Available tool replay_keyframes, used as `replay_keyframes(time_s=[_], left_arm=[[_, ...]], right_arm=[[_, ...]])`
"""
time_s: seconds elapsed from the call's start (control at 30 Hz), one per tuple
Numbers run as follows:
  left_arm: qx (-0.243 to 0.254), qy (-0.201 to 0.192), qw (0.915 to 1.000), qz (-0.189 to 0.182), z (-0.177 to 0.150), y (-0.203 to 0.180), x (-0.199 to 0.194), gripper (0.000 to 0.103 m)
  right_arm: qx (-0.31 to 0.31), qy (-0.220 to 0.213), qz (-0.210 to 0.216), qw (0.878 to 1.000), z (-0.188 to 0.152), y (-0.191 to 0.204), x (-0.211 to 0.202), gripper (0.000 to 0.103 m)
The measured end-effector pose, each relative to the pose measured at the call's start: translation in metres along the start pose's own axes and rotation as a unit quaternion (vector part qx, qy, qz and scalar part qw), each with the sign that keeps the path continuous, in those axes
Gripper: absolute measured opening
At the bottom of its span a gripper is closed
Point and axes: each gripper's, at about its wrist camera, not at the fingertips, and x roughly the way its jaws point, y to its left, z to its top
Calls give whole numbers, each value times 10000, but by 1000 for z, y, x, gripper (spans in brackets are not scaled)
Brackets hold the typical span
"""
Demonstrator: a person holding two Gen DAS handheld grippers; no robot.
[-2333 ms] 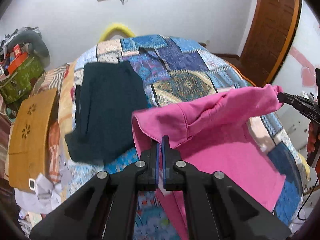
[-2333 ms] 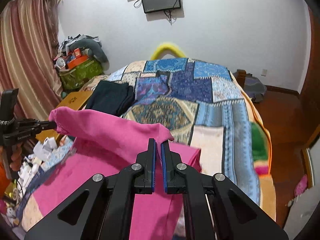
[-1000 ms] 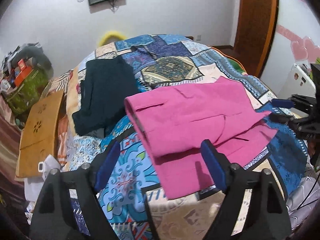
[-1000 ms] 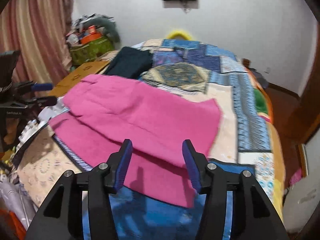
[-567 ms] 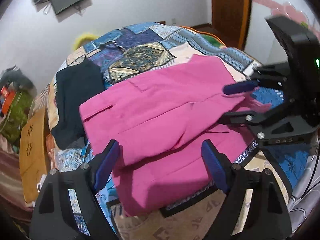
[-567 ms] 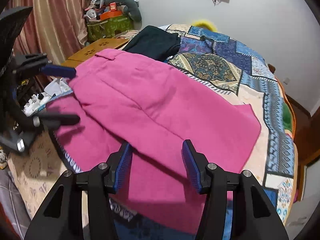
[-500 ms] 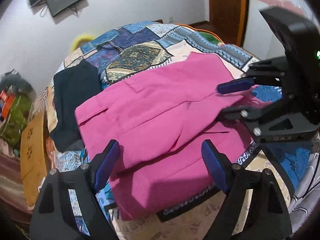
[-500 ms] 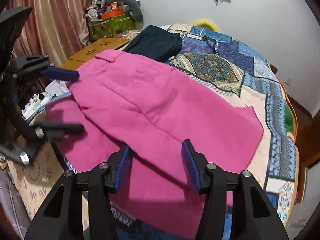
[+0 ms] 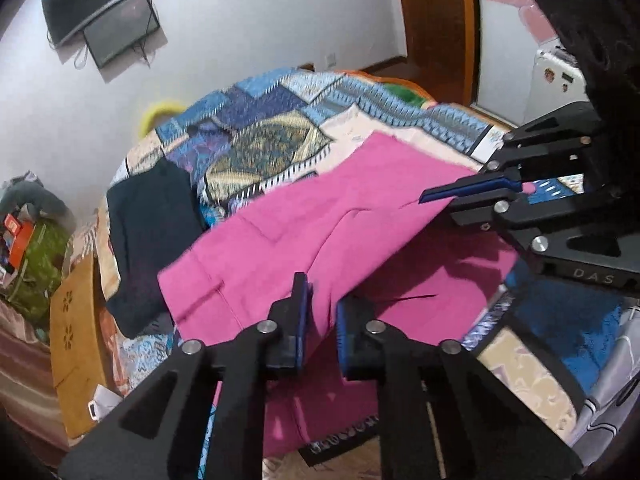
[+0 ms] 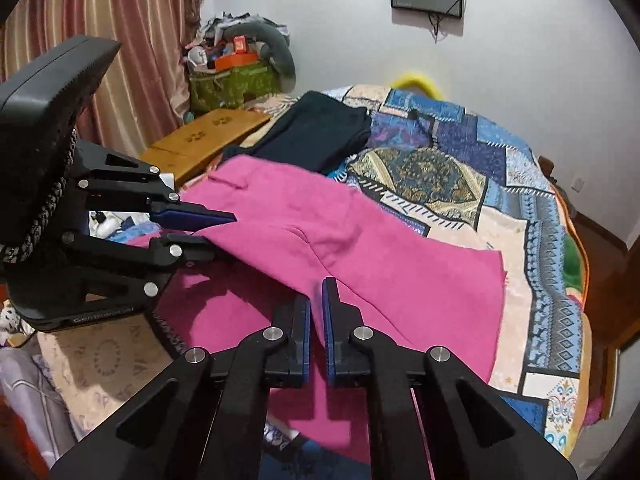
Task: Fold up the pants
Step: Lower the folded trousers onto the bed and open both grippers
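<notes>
On the left side of the bed (image 9: 260,148) a dark garment (image 9: 152,232) lies folded, just beside the far left corner of the pink pants (image 9: 280,248). The pants lie across the near part of the bed, one layer doubled over another. The upper layer sits skewed, so the lower one shows past it toward the near edge.

The left tool (image 9: 322,320) straddles the near edge of the upper layer. Its jaws stand a narrow gap apart, with pink cloth between them but nothing clamped that I can see. That is my first worry. If it lifts before the pinch is firm, the cloth will likely slip out and that side will sag while the other rises, dragging the fold crooked.

Further right, the right tool (image 10: 316,324) has its jaws drawn almost together on the same edge and appears to have the cloth. I cannot tell whether it holds one layer or both. Holding only the top layer would peel the layers apart and worsen the skew.

A wide sweep to the left could also catch the dark garment. And because the lower layer reaches the bed's near edge, a careless tug might pull the whole piece off.
</notes>
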Motion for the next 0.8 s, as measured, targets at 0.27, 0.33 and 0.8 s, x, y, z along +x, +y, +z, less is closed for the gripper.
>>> replay_keyframes(time_s=[0.27, 0.33, 0.8], left_arm=[[-43, 13, 9997, -260, -10, -10, -16, 11], [-140, 102, 9992, -367, -16, -10, -13, 11], [-937, 368, 9894, -1049, -39, 7, -29, 26]], right_arm=[[164, -1, 151, 9998, -13, 6, -17, 4], [217, 54, 188, 9996, -18, 8, -14, 4], [925, 381, 658, 9928, -39, 1, -18, 9]])
